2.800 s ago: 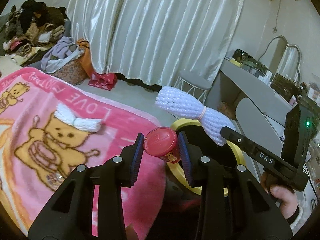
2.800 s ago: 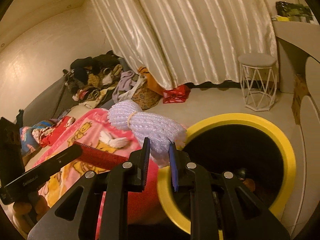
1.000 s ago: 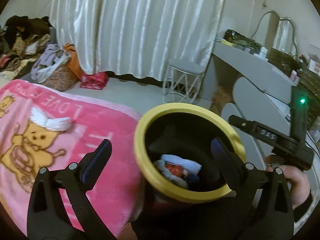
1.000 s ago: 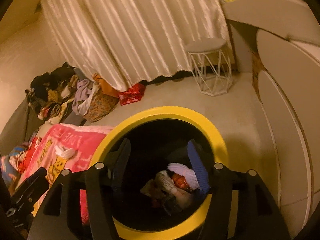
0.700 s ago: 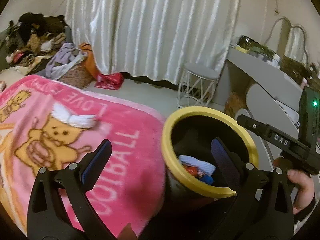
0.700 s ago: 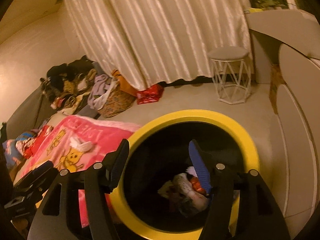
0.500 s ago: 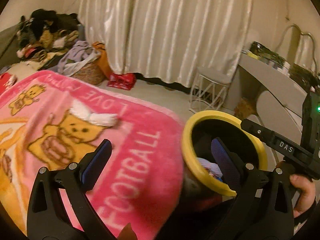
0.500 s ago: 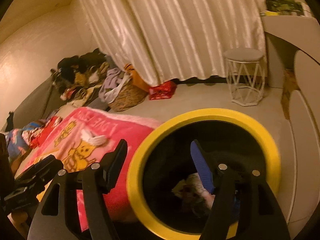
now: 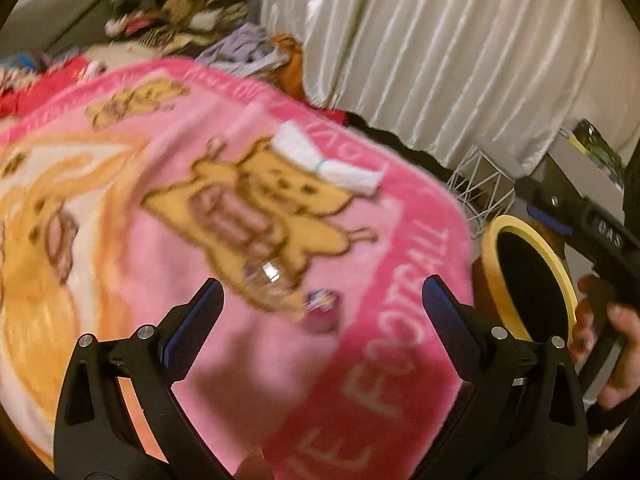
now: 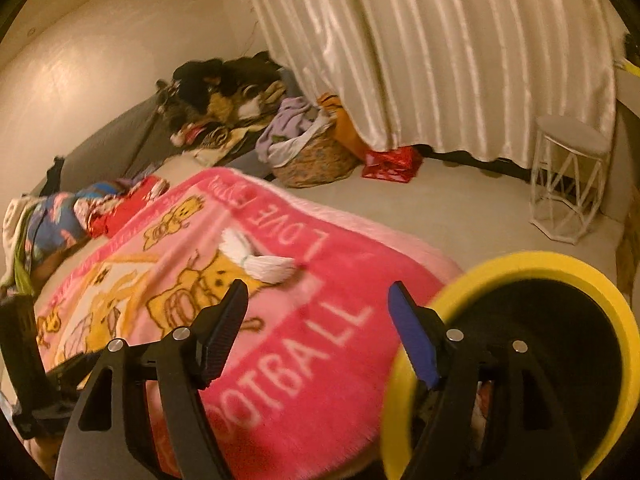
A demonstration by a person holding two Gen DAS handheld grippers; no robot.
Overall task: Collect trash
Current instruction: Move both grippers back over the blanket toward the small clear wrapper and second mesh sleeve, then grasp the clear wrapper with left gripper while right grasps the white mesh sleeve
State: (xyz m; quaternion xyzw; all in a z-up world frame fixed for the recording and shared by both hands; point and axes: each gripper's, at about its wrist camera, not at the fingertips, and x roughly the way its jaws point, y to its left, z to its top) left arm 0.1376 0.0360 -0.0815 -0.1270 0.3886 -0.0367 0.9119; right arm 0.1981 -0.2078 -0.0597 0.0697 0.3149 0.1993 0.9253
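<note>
Trash still to be gathered lies on the pink blanket (image 9: 160, 184) spread over the bed: a white foam-net bundle (image 9: 328, 162) tied at its middle rests on the bear print, and nearer us a crinkled clear wrapper (image 9: 270, 276) and a small purplish scrap (image 9: 322, 300) sit just ahead of the left claw (image 9: 320, 304). We carry that claw spread wide and empty, tilted down toward the blanket, which we judge suits a reach for those two small pieces. Our right claw (image 10: 316, 312) is empty as well; its jaws have just been opening and nothing stands between them. It hangs between the blanket and the yellow-rimmed black bin (image 10: 532, 264), which stands against the bed's edge, close enough for short drops.

Motion blur smears the left view, so we cannot say what the wrapper or the scrap really are. The bin's inside is only darkness in both views, its contents unseen. In the left view the right claw's handle and our hand (image 9: 612, 344) cover part of the bin. The clothes pile (image 10: 228, 92) beyond the bed is too jumbled to sort.
</note>
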